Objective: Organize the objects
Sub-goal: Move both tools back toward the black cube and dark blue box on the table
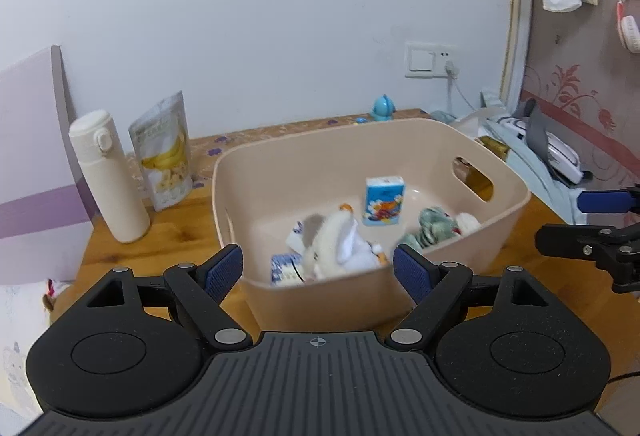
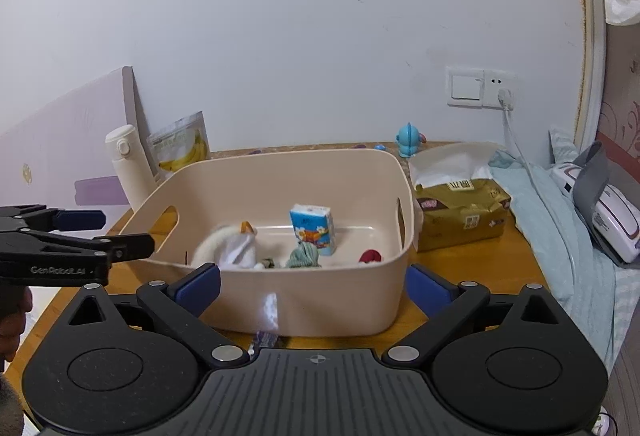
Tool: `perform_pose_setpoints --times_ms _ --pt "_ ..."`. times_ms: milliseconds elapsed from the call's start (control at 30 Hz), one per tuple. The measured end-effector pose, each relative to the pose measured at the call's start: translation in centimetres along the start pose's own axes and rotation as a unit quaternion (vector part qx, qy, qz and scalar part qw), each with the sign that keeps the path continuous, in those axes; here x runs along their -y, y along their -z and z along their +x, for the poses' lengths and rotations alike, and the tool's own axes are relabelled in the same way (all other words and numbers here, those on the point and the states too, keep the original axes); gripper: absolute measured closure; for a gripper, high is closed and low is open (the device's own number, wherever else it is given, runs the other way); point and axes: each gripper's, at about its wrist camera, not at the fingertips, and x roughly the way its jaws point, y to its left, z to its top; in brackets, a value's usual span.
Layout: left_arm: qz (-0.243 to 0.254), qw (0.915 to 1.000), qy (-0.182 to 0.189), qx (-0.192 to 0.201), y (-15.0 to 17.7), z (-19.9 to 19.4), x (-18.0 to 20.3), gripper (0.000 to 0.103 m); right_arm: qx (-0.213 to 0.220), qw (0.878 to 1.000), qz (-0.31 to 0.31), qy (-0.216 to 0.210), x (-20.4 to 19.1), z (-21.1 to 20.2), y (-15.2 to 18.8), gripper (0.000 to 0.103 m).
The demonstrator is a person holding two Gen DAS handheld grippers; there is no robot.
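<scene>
Left wrist view: the left gripper point(image 1: 318, 268) gapes wide and empty at lower centre, the bin point(image 1: 504, 211) just beyond its tips. Right wrist view: the right gripper point(image 2: 312, 286), equally wide and empty, faces the bin's point(image 2: 320, 300) near wall at centre.

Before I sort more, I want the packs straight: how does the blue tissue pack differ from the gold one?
The blue tissue pack is small, sealed and stands upright inside the beige bin. The gold tissue pack is larger, lies flat on the table right of the bin, open, with white tissue showing.
</scene>
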Motion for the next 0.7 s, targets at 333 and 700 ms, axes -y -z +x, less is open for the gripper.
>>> perform_pose_setpoints --times_ms 333,700 --pt "-0.004 0.9996 0.018 -0.019 3.0 -0.8 1.6 0.019 -0.015 1.0 0.002 0.007 0.5 -1.0 2.3 0.0" --pt "-0.018 0.9981 0.038 -0.044 6.4 0.1 3.3 0.019 -0.056 0.998 0.004 0.028 2.0 -0.4 5.6 0.0"
